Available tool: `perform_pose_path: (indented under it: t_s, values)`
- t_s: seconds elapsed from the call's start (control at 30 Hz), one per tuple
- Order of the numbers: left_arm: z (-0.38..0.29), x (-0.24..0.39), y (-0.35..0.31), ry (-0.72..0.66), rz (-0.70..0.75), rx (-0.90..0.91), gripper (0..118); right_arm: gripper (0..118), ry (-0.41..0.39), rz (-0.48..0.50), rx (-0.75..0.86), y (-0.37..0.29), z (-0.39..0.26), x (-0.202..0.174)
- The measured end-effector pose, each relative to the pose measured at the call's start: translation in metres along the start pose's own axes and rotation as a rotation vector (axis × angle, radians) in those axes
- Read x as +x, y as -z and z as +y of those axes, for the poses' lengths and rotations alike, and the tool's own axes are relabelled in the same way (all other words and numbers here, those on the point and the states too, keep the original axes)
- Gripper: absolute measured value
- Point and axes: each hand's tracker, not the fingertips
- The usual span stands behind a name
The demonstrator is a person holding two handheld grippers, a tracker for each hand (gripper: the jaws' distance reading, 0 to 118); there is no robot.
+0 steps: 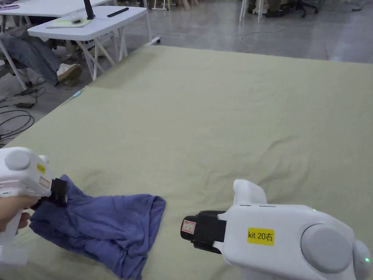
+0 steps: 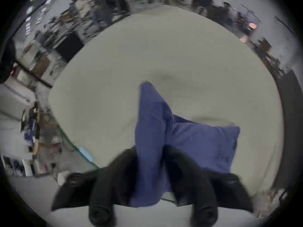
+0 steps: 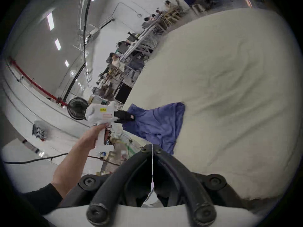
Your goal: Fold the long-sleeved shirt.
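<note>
Left tool [image 2: 150,173] clamps the limp bunched shirt [image 1: 105,229] (light, floppy), right tool [image 3: 152,150] closed empty; grab a hem corner.

The long-sleeved shirt [image 1: 105,226] is lying bunched on the cloth-covered tabletop [image 1: 218,120], at its near left corner. The left tool [image 1: 60,193] is sitting at the shirt's left end, with shirt fabric between its jaws. The right tool [image 1: 187,228] is staying just right of the shirt, above the tabletop, apart from the fabric, pointing left toward it. Behind the tabletop, on the far left, two folding tables [image 1: 91,25] are standing on the floor [image 1: 291,32], and cables [image 1: 14,120] are lying on the floor beside the tabletop's left edge.
</note>
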Motion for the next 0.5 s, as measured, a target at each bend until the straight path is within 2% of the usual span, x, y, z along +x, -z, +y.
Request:
perform_pose_path:
  t_s: [0.03, 0.07, 0.17, 0.27, 0.33, 0.37, 0.4, 0.43, 0.47, 0.5]
  values:
    - [0.000, 0.001, -0.004, 0.042, 0.060, 0.026, 113, 0, -0.001, -0.005, 0.003, -0.003, 0.000, 0.002]
    - [0.000, 0.001, -0.007, 0.075, 0.089, 0.050, 118, 0, -0.002, -0.010, 0.009, -0.006, 0.000, 0.003]
    - [-0.002, 0.019, -0.035, 0.082, 0.046, 0.146, 118, 0, 0.002, -0.023, 0.035, -0.021, 0.001, 0.005]
    - [-0.007, 0.037, -0.064, 0.047, -0.080, 0.211, 118, 0, -0.013, -0.044, 0.080, -0.040, 0.002, 0.003]
    - [-0.015, 0.052, -0.085, 0.028, -0.205, 0.220, 118, 0, -0.028, -0.065, 0.105, -0.058, 0.000, 0.003]
    - [-0.021, 0.066, -0.100, 0.024, -0.328, 0.182, 113, 0, -0.028, -0.070, 0.119, -0.069, -0.001, 0.005]
    - [-0.031, 0.081, -0.119, 0.022, -0.477, 0.203, 76, 0, -0.025, -0.079, 0.143, -0.083, -0.002, 0.007]
    - [-0.039, 0.100, -0.136, 0.037, -0.557, 0.261, 18, 0, -0.039, -0.115, 0.179, -0.097, -0.004, 0.008]
    - [-0.048, 0.114, -0.157, 0.069, -0.535, 0.345, 0, 0, -0.065, -0.160, 0.225, -0.114, -0.005, 0.009]
    - [-0.057, 0.139, -0.184, 0.138, -0.480, 0.430, 0, 0, -0.079, -0.207, 0.280, -0.134, -0.006, 0.010]
